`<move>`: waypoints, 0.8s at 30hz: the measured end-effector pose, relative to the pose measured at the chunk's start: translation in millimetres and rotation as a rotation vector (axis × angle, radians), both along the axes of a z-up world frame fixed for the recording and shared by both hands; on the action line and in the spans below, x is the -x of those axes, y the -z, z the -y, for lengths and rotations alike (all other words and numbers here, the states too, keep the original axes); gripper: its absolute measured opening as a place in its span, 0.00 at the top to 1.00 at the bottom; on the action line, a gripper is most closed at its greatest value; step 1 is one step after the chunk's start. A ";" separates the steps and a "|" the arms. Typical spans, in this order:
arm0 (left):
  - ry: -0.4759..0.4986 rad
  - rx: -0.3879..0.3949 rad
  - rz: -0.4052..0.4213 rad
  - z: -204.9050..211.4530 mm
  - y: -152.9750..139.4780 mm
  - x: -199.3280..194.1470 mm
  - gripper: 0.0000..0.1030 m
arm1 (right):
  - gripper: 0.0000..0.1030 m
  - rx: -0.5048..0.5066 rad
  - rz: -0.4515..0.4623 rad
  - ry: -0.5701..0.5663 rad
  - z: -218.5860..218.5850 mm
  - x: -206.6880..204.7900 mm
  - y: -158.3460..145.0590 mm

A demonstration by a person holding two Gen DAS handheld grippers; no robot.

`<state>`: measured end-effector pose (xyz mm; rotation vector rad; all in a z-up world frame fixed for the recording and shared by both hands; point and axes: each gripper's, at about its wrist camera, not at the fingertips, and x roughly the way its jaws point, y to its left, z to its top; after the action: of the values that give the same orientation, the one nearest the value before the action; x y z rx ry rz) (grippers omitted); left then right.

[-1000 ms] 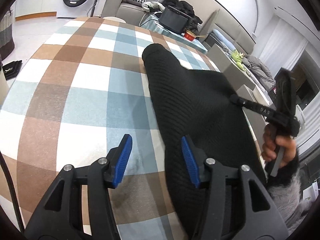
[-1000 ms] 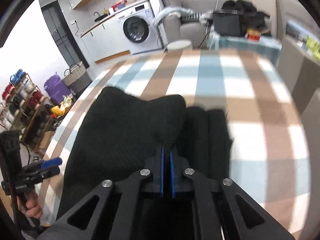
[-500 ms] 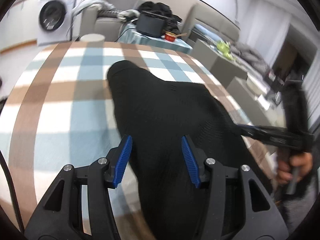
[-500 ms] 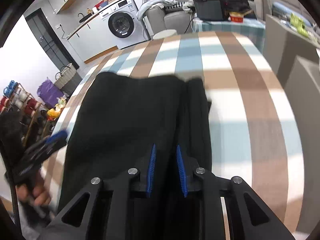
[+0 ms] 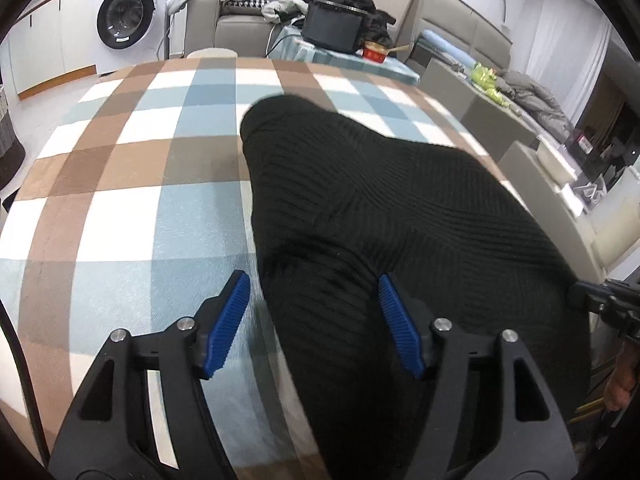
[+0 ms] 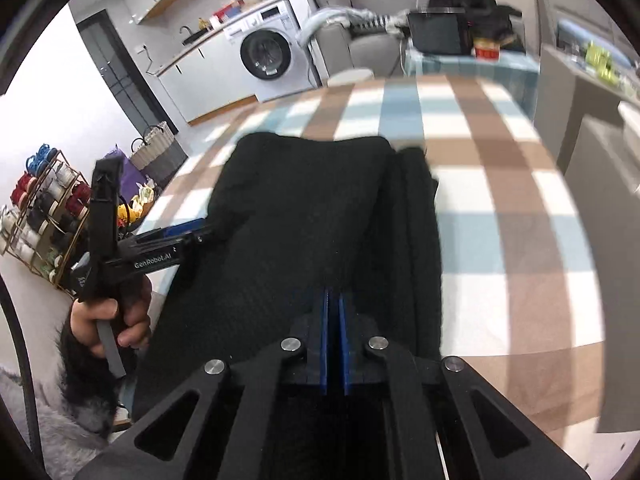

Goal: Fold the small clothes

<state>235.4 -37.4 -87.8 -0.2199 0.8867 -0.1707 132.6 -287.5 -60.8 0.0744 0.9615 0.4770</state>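
Note:
A black ribbed knit garment (image 5: 360, 200) lies lengthwise on the table with the brown, blue and white checked cloth (image 5: 120, 200). My left gripper (image 5: 318, 312) hovers low over its near left edge. Its jaws are opening, the fabric's edge lies between the blue pads (image 5: 234, 316), and they do not press it. In the right wrist view the garment (image 6: 304, 208) lies flat with a narrow folded strip along its right side. My right gripper (image 6: 334, 340) is shut with its tips down on the cloth; whether it pinches fabric I cannot tell. The left gripper (image 6: 200, 236) shows at the garment's left edge.
A washing machine (image 5: 124, 20) and a grey sofa stand beyond the table's far end. A side table there carries a black box (image 5: 332, 36) and a red bowl. Grey low units (image 5: 480, 112) flank the right side. A shelf of yarn spools (image 6: 44, 208) and baskets stand left.
The left gripper slid right onto the garment's edge and its jaws widened. The right gripper opened a little, then shut again, and the raised fold now lies flat.

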 end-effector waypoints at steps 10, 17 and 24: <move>0.005 0.049 0.026 -9.5 -23.8 52.8 0.37 | 0.65 -0.119 -0.111 0.004 43.4 31.3 17.6; 0.024 0.085 -0.011 1.2 -16.6 80.2 0.37 | 0.92 -0.040 -0.102 -0.082 19.2 56.2 31.4; 0.054 0.072 -0.005 13.4 -17.3 96.7 0.37 | 0.93 0.105 -0.044 -0.006 25.9 63.3 16.6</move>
<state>138.7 -50.8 -70.5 -0.2642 0.8932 -0.2528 69.3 -313.4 -77.3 -0.0126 1.0284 0.4316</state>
